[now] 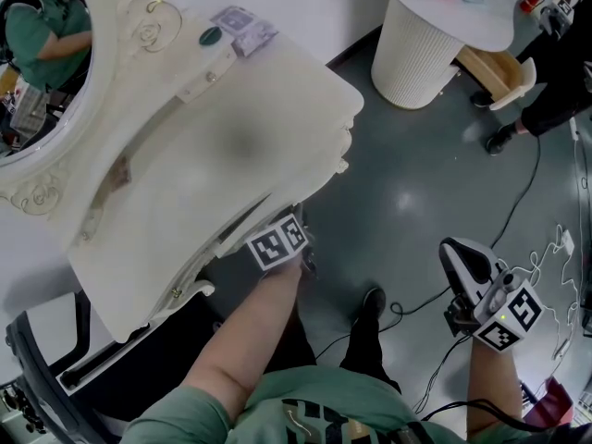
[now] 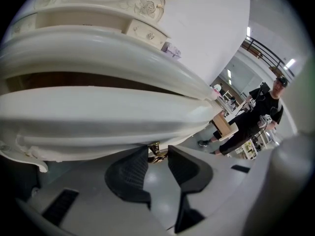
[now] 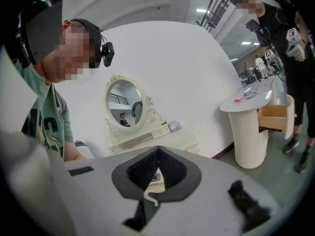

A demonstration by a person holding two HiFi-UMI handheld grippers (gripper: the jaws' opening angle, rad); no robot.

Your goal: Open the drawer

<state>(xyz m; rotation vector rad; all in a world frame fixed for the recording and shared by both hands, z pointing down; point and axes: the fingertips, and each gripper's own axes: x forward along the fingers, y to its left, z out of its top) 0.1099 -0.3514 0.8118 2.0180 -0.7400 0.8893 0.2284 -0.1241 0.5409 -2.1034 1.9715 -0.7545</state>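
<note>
A cream dressing table (image 1: 231, 137) fills the left of the head view. Its curved drawer front (image 2: 98, 117) sits under the tabletop, with a dark gap showing above it. A small brass drawer handle (image 2: 156, 153) hangs at the drawer's lower edge. My left gripper (image 2: 157, 157) is shut on that handle, its dark pads on either side of it. In the head view only its marker cube (image 1: 277, 241) shows at the table's front edge; the jaws are hidden beneath. My right gripper (image 3: 157, 154) is shut and empty, held over the floor at the right (image 1: 455, 252).
An oval mirror (image 1: 46, 63) and a small box (image 1: 242, 28) stand on the dressing table. A white ribbed pedestal table (image 1: 421, 49) is at the back right, a person in black (image 1: 546, 91) beside it. Cables (image 1: 527, 192) lie on the grey floor. A black chair (image 1: 37, 359) is at the lower left.
</note>
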